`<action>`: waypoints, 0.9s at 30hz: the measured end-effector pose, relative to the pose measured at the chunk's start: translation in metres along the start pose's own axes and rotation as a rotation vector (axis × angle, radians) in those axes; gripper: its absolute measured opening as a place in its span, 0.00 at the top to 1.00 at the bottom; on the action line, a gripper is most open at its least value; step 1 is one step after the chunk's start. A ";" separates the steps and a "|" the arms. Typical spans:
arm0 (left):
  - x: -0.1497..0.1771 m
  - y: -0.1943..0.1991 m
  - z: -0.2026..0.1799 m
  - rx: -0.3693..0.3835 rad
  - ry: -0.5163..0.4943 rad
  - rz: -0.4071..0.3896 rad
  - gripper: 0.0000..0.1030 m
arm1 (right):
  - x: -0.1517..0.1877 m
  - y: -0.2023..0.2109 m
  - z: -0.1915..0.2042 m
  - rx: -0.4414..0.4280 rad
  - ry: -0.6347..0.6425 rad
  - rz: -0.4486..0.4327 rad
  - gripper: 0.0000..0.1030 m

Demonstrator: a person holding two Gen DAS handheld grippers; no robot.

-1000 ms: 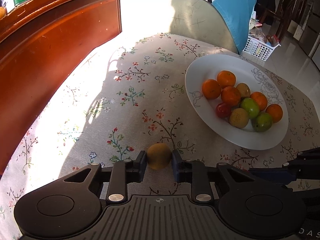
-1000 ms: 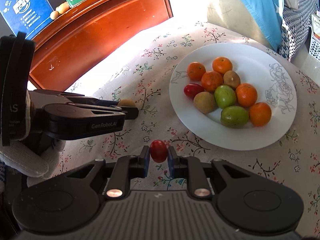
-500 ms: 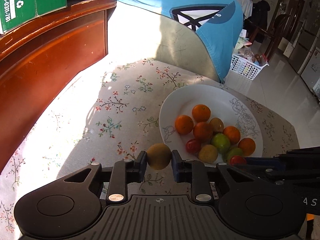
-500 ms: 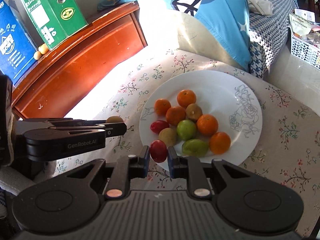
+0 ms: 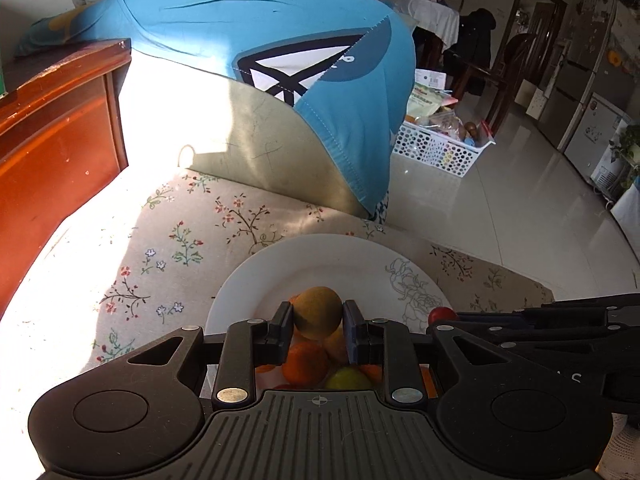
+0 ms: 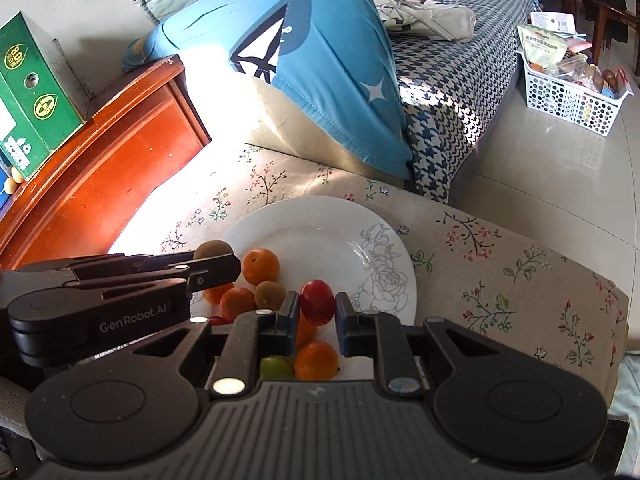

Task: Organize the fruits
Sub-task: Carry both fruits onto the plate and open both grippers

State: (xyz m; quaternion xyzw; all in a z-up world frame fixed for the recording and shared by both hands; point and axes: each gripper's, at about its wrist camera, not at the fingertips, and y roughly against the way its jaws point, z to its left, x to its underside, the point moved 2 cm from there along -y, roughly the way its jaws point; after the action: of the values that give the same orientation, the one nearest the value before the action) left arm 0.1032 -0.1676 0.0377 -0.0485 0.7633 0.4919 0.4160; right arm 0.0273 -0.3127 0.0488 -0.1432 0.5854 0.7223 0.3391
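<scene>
My left gripper [image 5: 317, 322] is shut on a brownish-yellow round fruit [image 5: 318, 312] and hangs over the near side of the white plate [image 5: 352, 258]. Oranges [image 5: 305, 362] and a green fruit [image 5: 348, 378] lie on the plate under its fingers. My right gripper [image 6: 316, 312] is shut on a red cherry tomato [image 6: 317, 302] above the same plate [image 6: 320, 224], where oranges [image 6: 261, 266], a brown fruit [image 6: 270, 294] and a green fruit [image 6: 276, 367] sit. The left gripper [image 6: 216, 266] reaches in from the left of the right wrist view with its fruit [image 6: 212, 249].
The plate rests on a floral cloth [image 6: 500, 280] covering a low table. A red-brown wooden cabinet [image 6: 104, 176] stands to the left with a green box [image 6: 28, 92] on top. A blue cushion [image 6: 312, 60] and checked sofa lie behind; a white basket [image 6: 572, 96] sits on the floor.
Both grippers have carried their fruits from the cloth in front of the plate to above the plate, rising a little. The views now look further across the room.
</scene>
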 end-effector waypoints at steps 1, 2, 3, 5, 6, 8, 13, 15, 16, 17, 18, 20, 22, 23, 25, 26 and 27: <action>-0.001 -0.004 -0.001 0.008 0.002 0.004 0.77 | 0.000 -0.002 -0.003 0.001 -0.010 0.007 0.83; -0.001 -0.008 -0.002 0.013 0.001 0.008 0.77 | 0.000 -0.005 -0.006 0.000 -0.022 0.015 0.83; -0.001 -0.011 -0.003 0.017 -0.003 0.012 0.77 | 0.000 -0.007 -0.008 -0.001 -0.034 0.022 0.83; -0.002 -0.017 -0.005 0.026 -0.009 0.020 0.77 | 0.001 -0.011 -0.012 0.005 -0.049 0.033 0.83; -0.001 -0.019 -0.006 0.029 -0.006 0.023 0.77 | 0.001 -0.012 -0.013 0.009 -0.052 0.036 0.82; -0.001 -0.024 -0.007 0.030 -0.009 0.028 0.77 | 0.003 -0.015 -0.015 0.009 -0.059 0.046 0.79; -0.001 -0.026 -0.012 0.025 -0.015 0.041 0.71 | 0.004 -0.015 -0.017 0.011 -0.072 0.045 0.77; -0.002 -0.023 -0.014 0.005 -0.017 0.039 0.63 | 0.001 -0.013 -0.017 0.008 -0.083 0.042 0.76; -0.003 -0.021 -0.014 -0.010 -0.018 0.040 0.56 | 0.000 -0.012 -0.018 0.009 -0.089 0.041 0.76; -0.005 -0.018 -0.014 -0.030 -0.019 0.042 0.52 | -0.001 -0.010 -0.019 0.013 -0.095 0.036 0.76; -0.005 -0.015 -0.014 -0.042 -0.020 0.042 0.46 | -0.001 -0.009 -0.020 0.015 -0.096 0.031 0.75; -0.008 -0.010 -0.013 -0.075 -0.017 0.048 0.39 | -0.002 -0.007 -0.020 0.022 -0.097 0.028 0.73; -0.009 -0.004 -0.011 -0.103 -0.014 0.053 0.30 | -0.001 -0.006 -0.020 0.030 -0.100 0.038 0.69; -0.009 -0.001 -0.011 -0.110 -0.016 0.055 0.29 | -0.001 -0.005 -0.019 0.037 -0.099 0.046 0.69; -0.008 0.003 -0.012 -0.138 -0.021 0.066 0.26 | 0.000 -0.004 -0.016 0.041 -0.093 0.050 0.69; -0.008 0.005 -0.012 -0.156 -0.024 0.071 0.26 | 0.001 -0.003 -0.015 0.043 -0.089 0.052 0.69; -0.007 0.007 -0.012 -0.171 -0.026 0.074 0.25 | 0.001 -0.002 -0.014 0.047 -0.087 0.054 0.66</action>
State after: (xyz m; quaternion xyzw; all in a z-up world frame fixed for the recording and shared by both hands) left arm 0.0970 -0.1761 0.0502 -0.0491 0.7144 0.5708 0.4018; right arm 0.0251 -0.3253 0.0432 -0.0877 0.5908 0.7227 0.3478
